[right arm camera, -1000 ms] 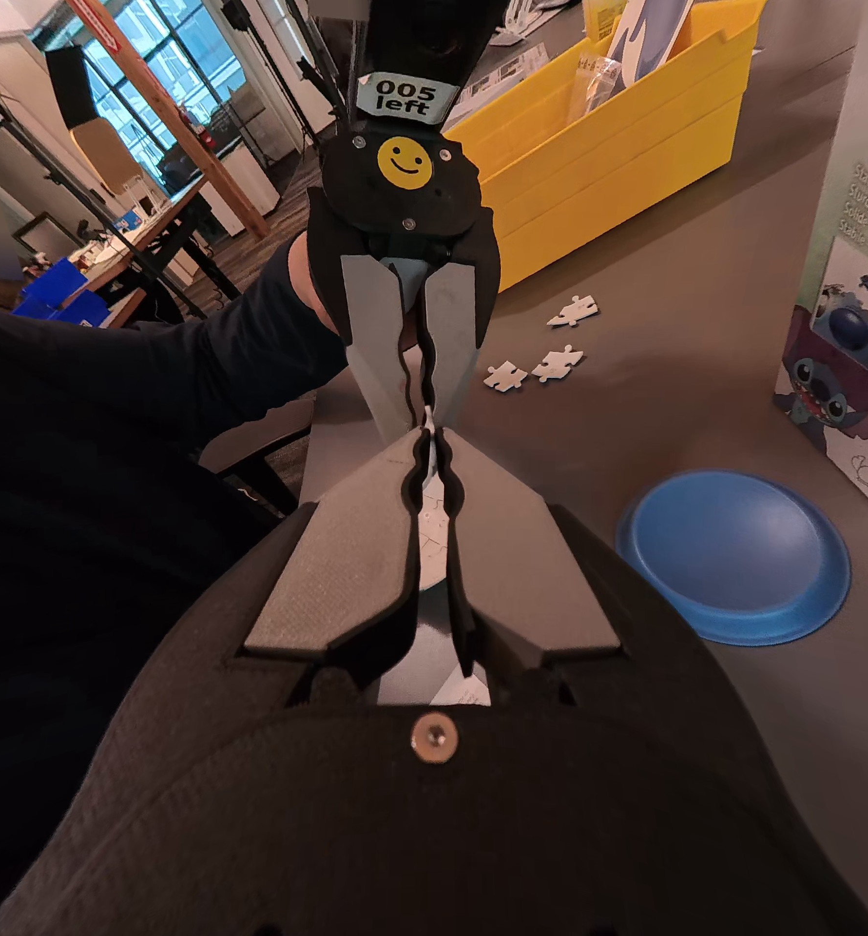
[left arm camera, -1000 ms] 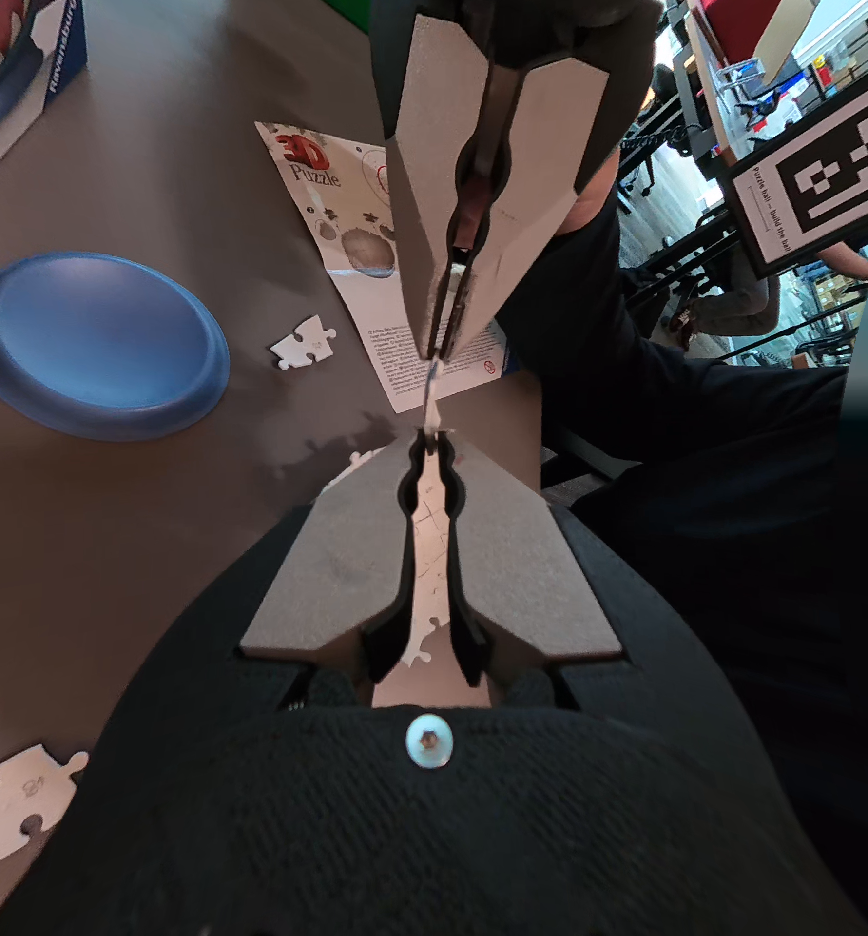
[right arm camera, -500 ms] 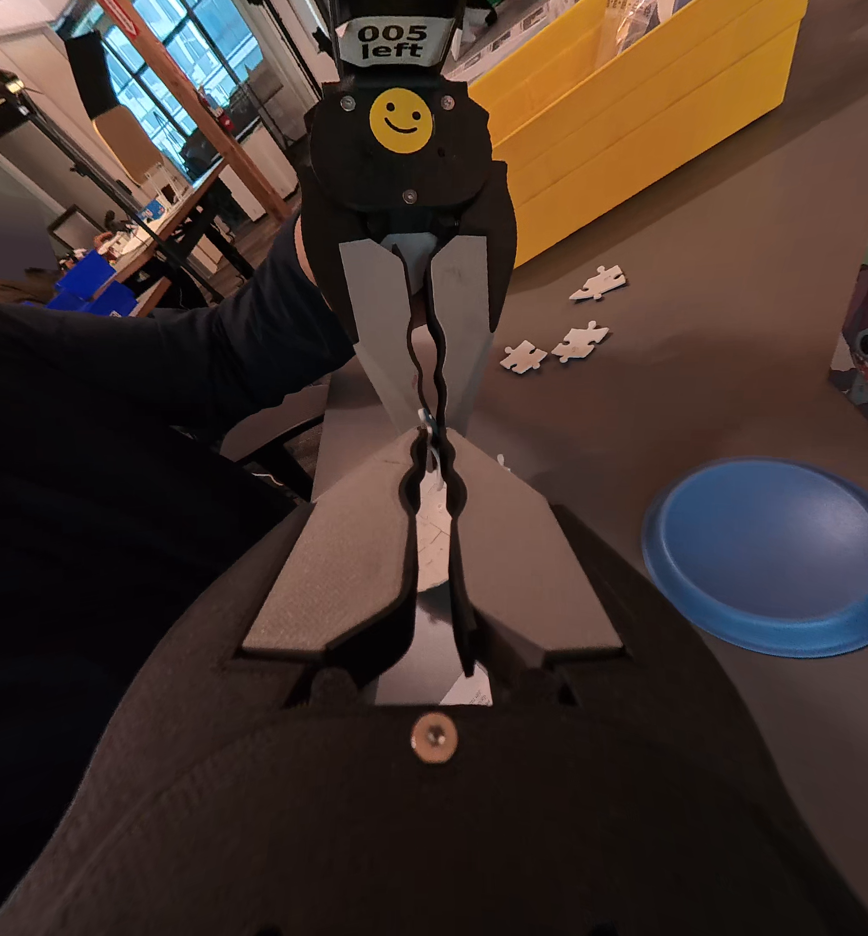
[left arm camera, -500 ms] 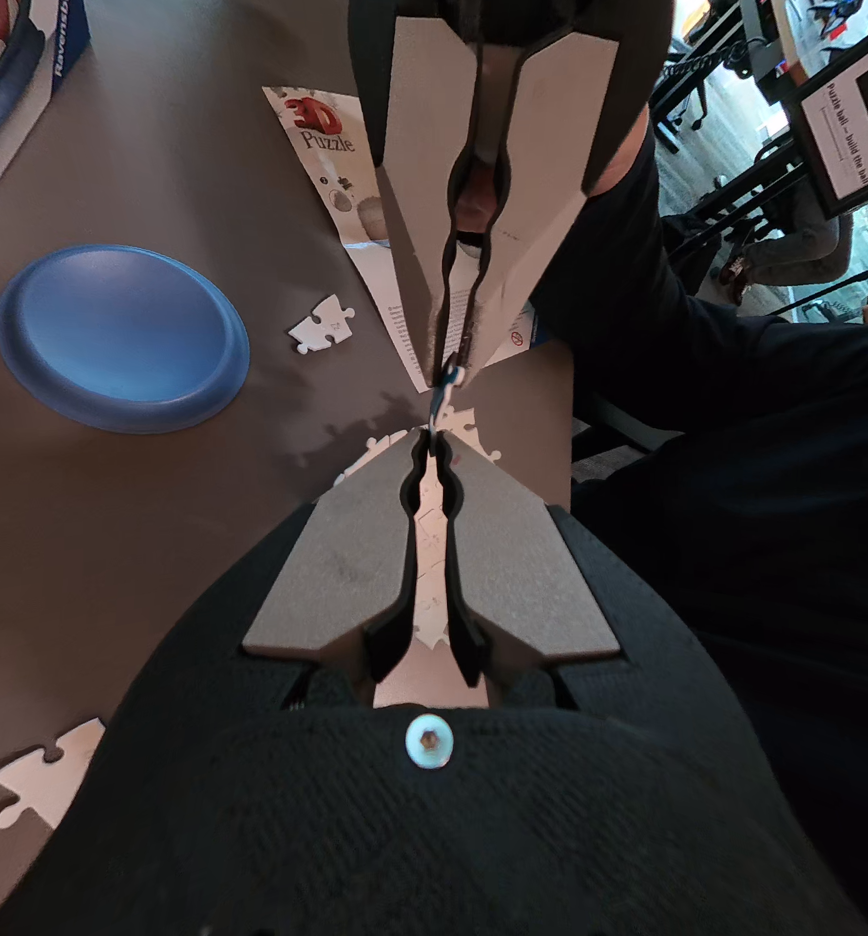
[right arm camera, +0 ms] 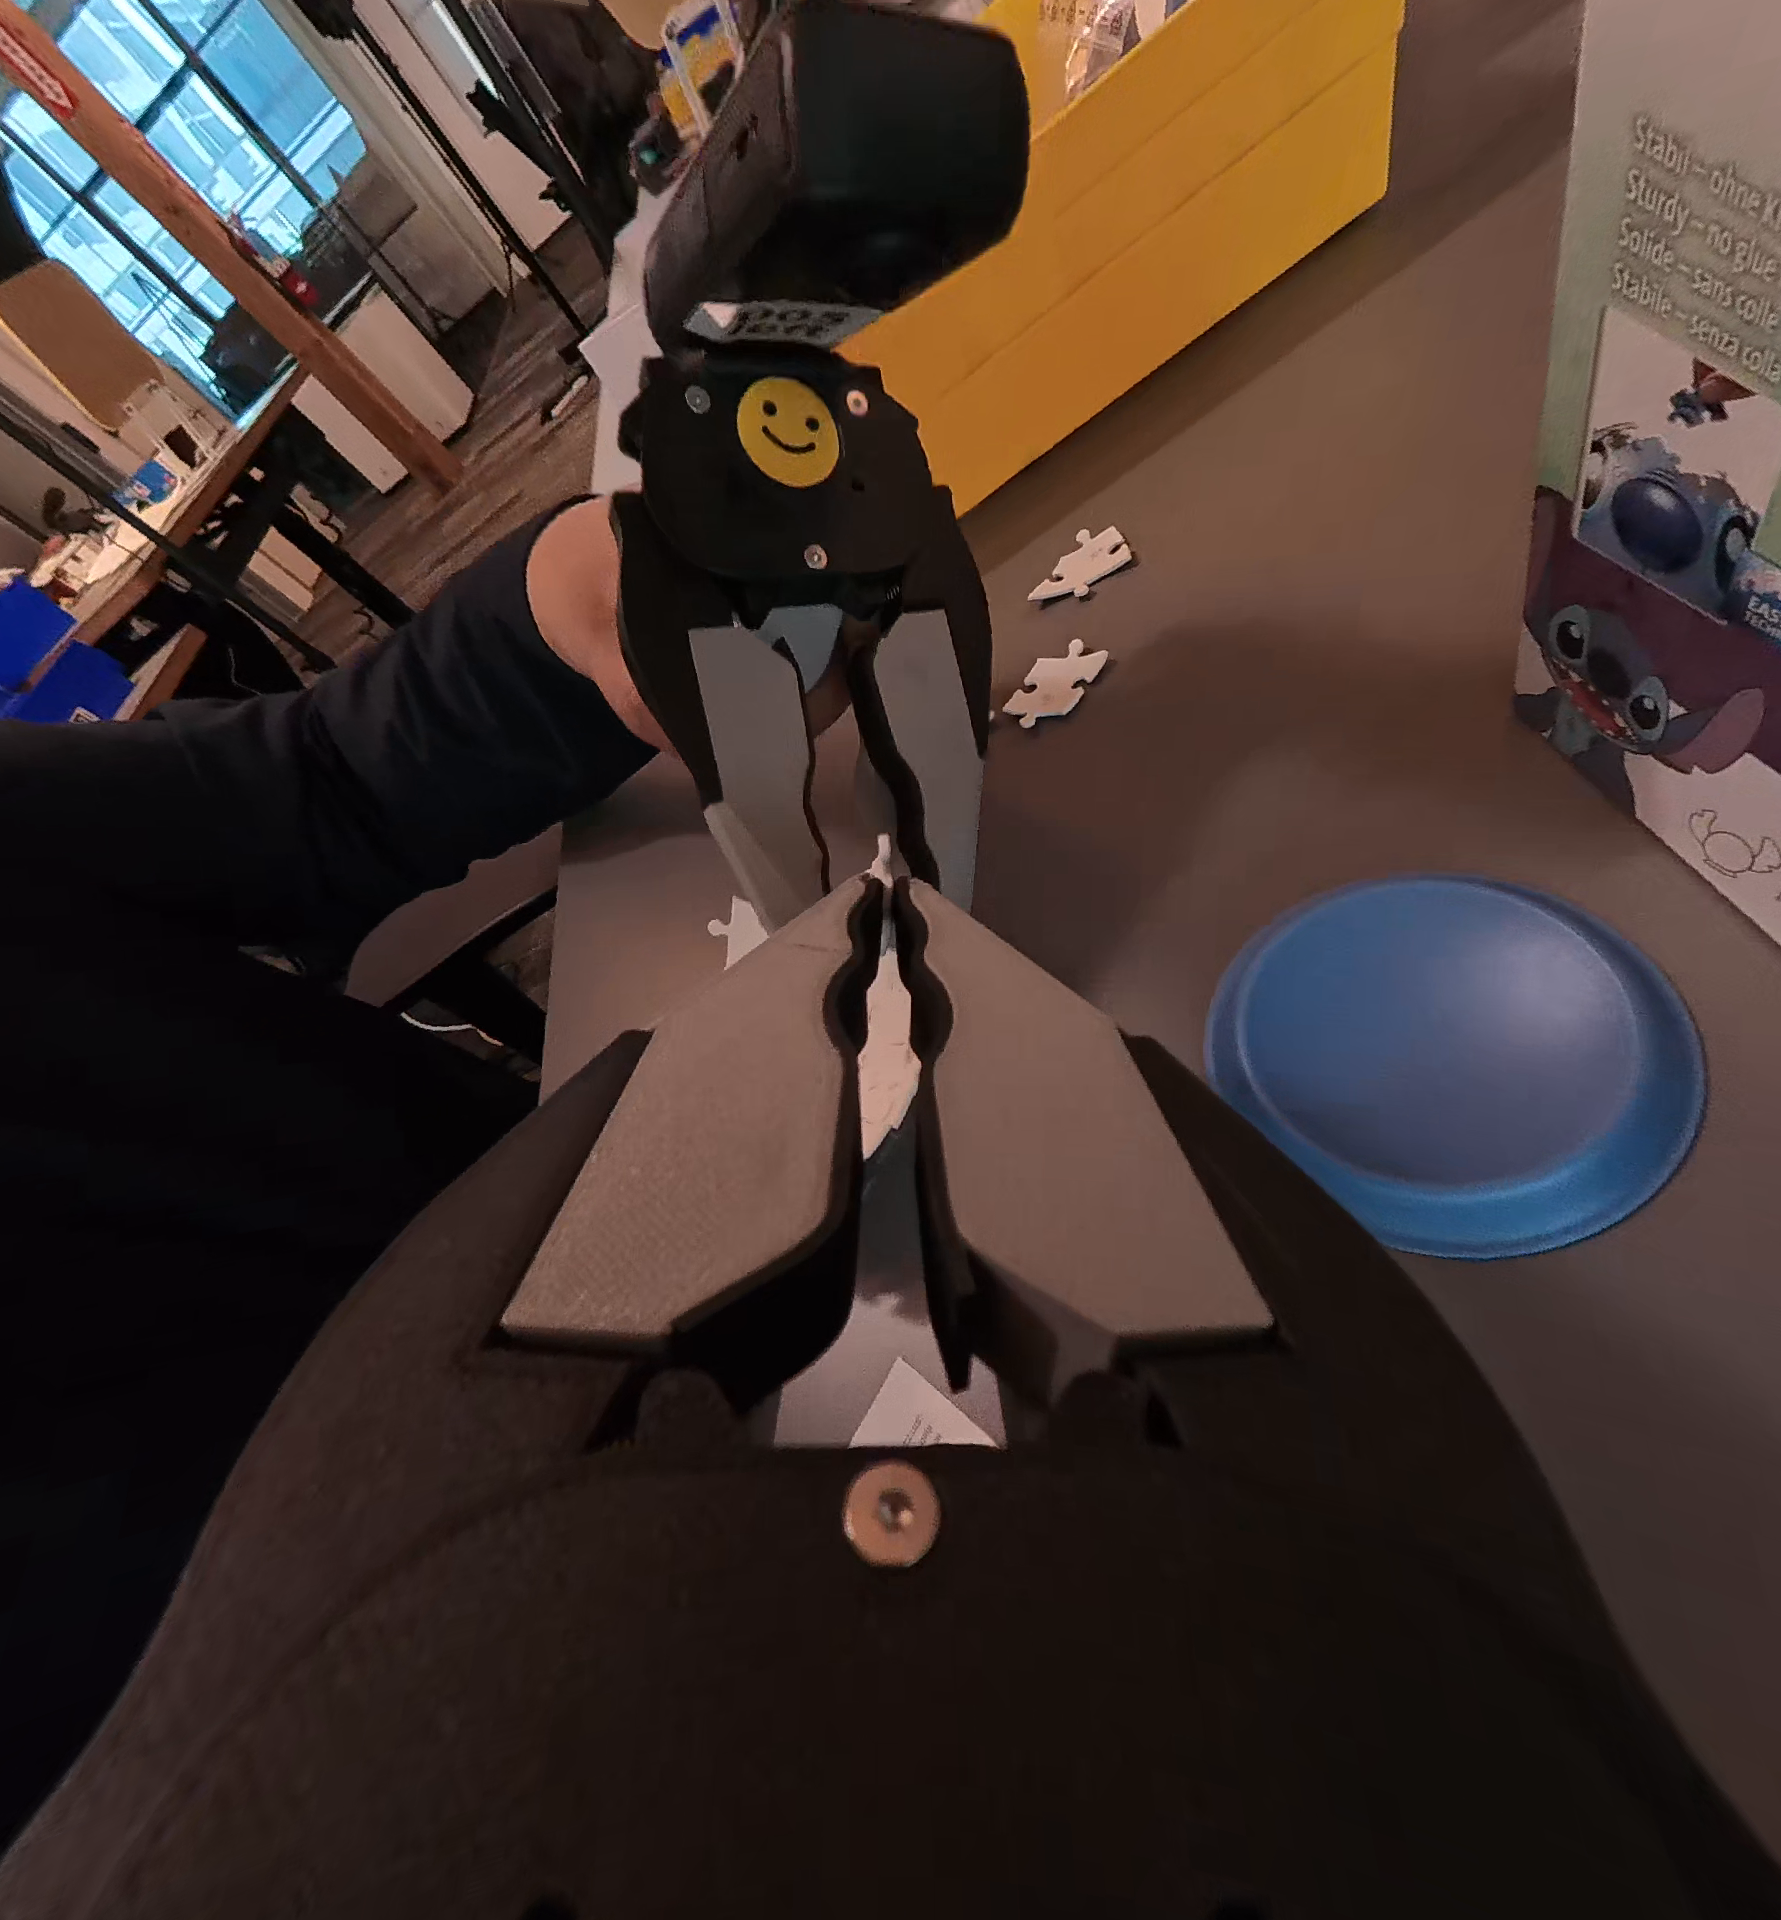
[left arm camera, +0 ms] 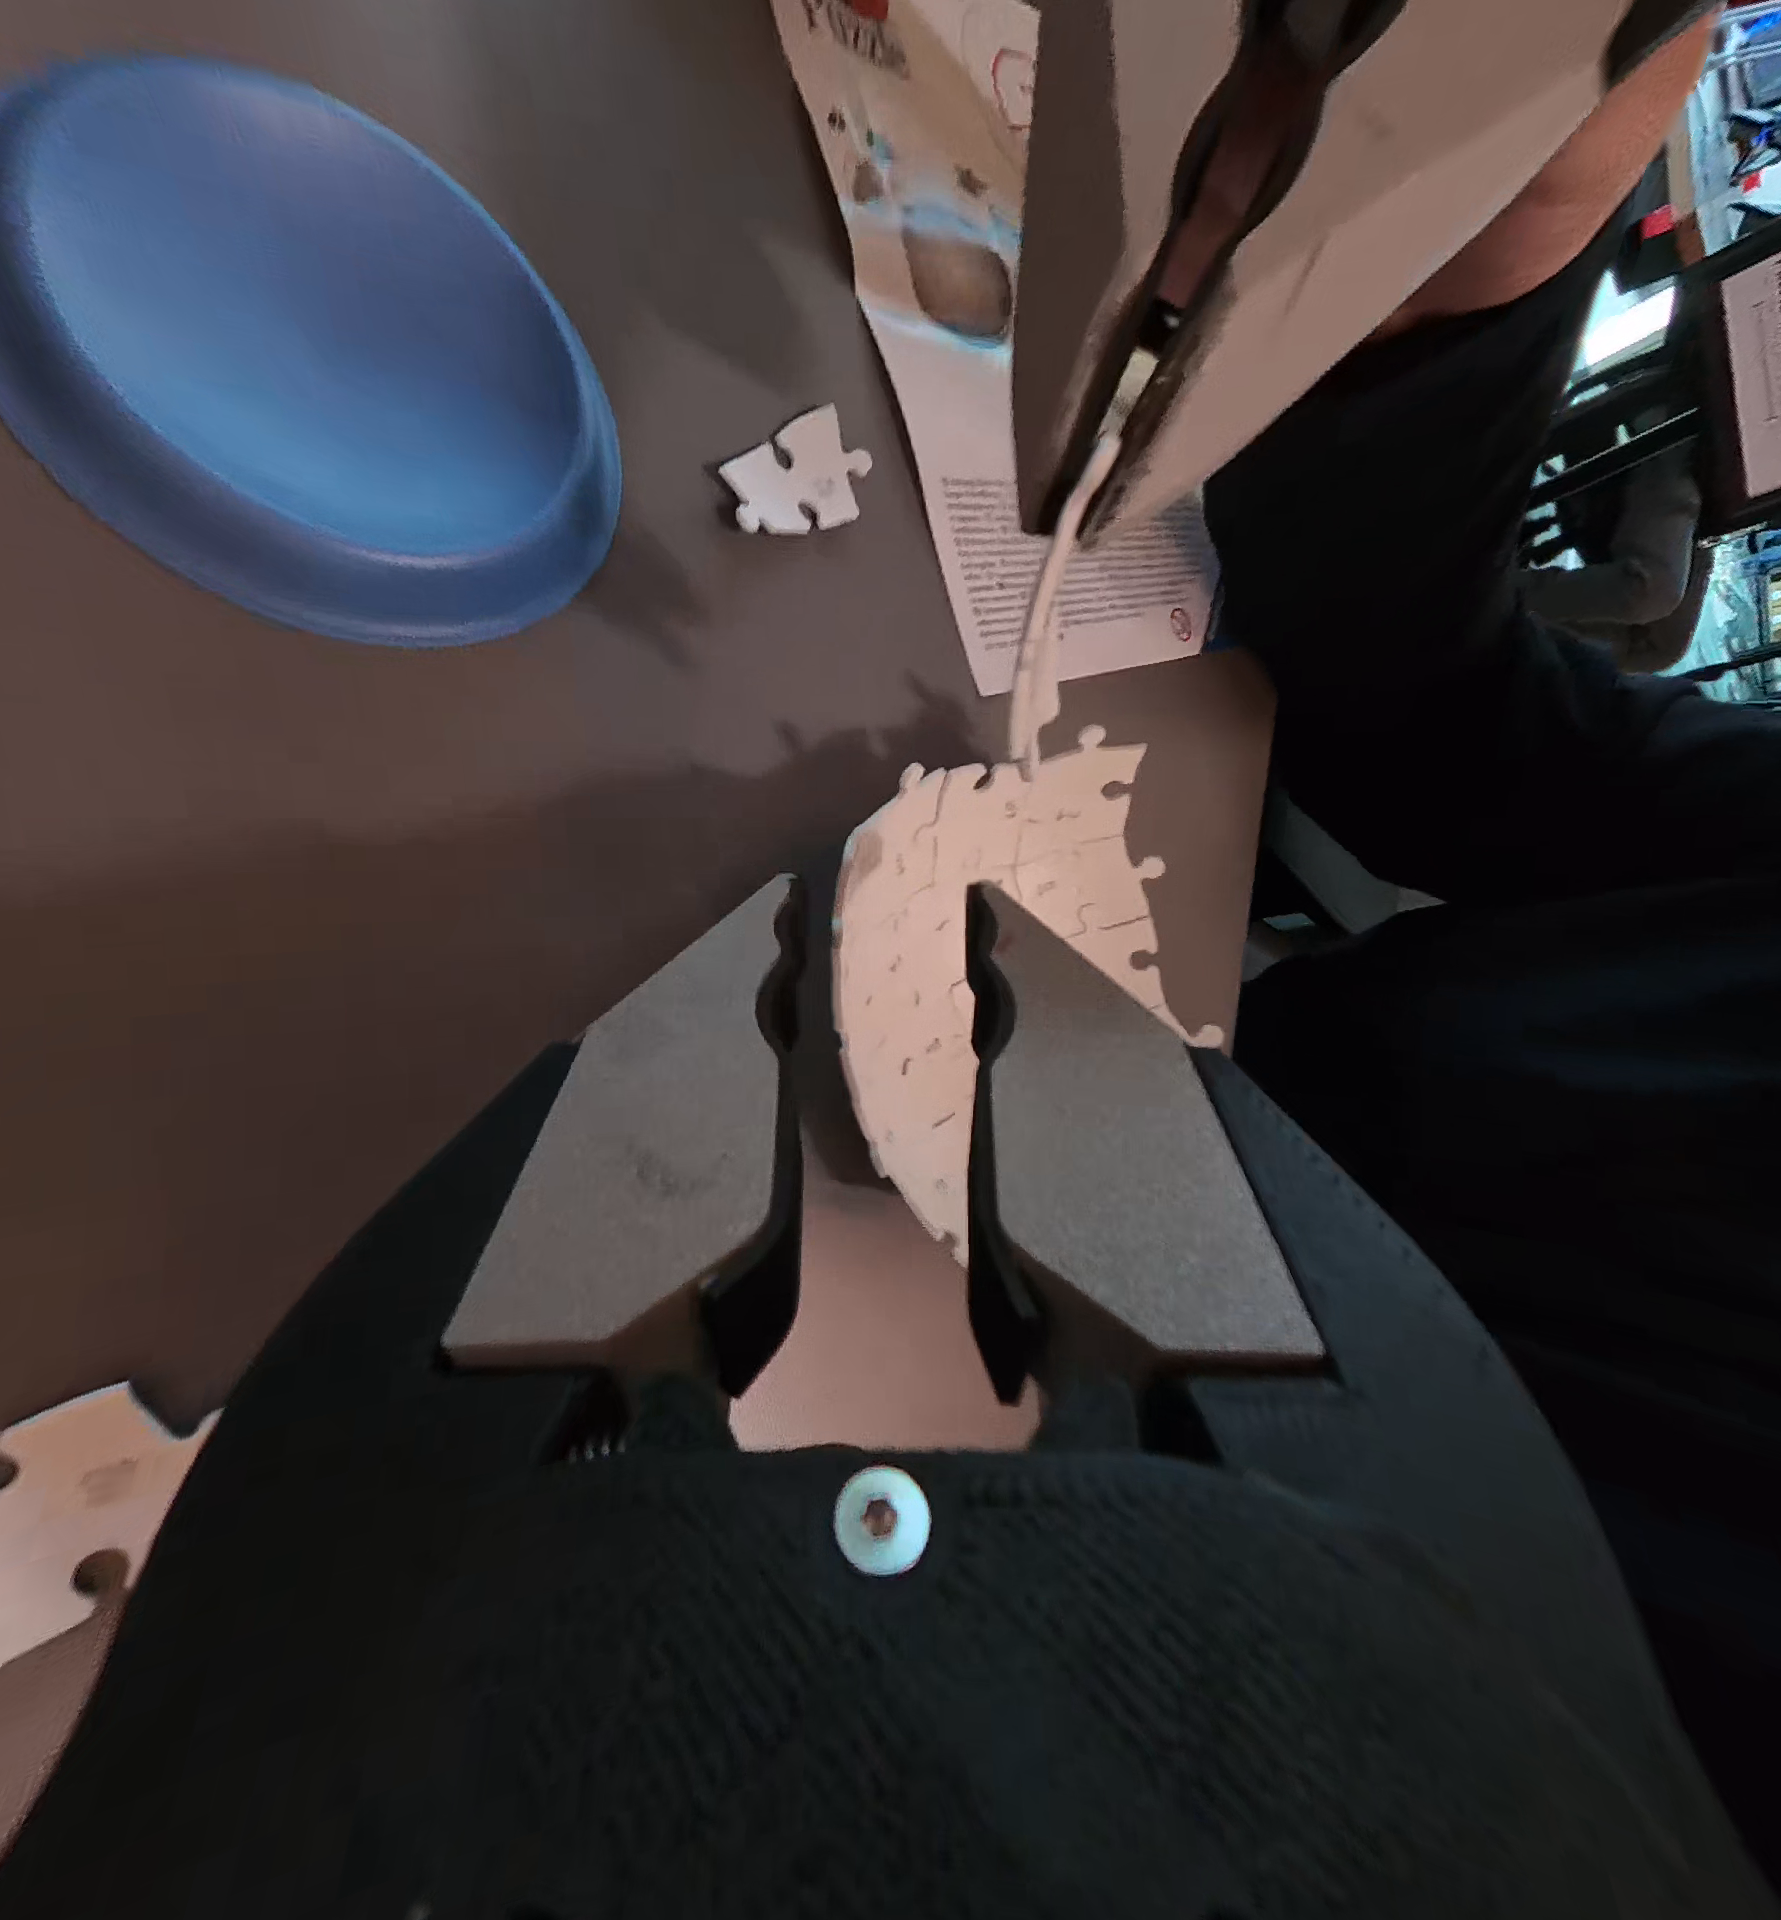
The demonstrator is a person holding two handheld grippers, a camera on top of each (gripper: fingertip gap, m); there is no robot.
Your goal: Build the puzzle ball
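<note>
Spreading under everything is the dark tabletop (left arm camera: 242,935), with a tall printed puzzle box (right arm camera: 1696,520) standing at its far right side and a yellow bin (right arm camera: 1177,208) farther back. A blue dish (right arm camera: 1457,1060) rests on the tabletop in front of the box, apart from it. A printed leaflet (left arm camera: 969,260) lies flat near the edge closest to the person.

The left tool (left arm camera: 881,894) is open, its fingers spread with a clear gap between them. A curved puzzle section (left arm camera: 1031,862) of joined white pieces shows in that gap, close to the near edge. Part of it runs behind the tool's right finger. Whether it rests on the tabletop cannot be told.

The right tool (right arm camera: 881,888) is closed on a white puzzle strip (left arm camera: 1047,603), seen edge-on in the left wrist view. The strip's lower end meets the top rim of the curved section.

One loose piece (left arm camera: 798,483) lies between dish and leaflet, and two more loose pieces (right arm camera: 1057,681) lie near the bin.
</note>
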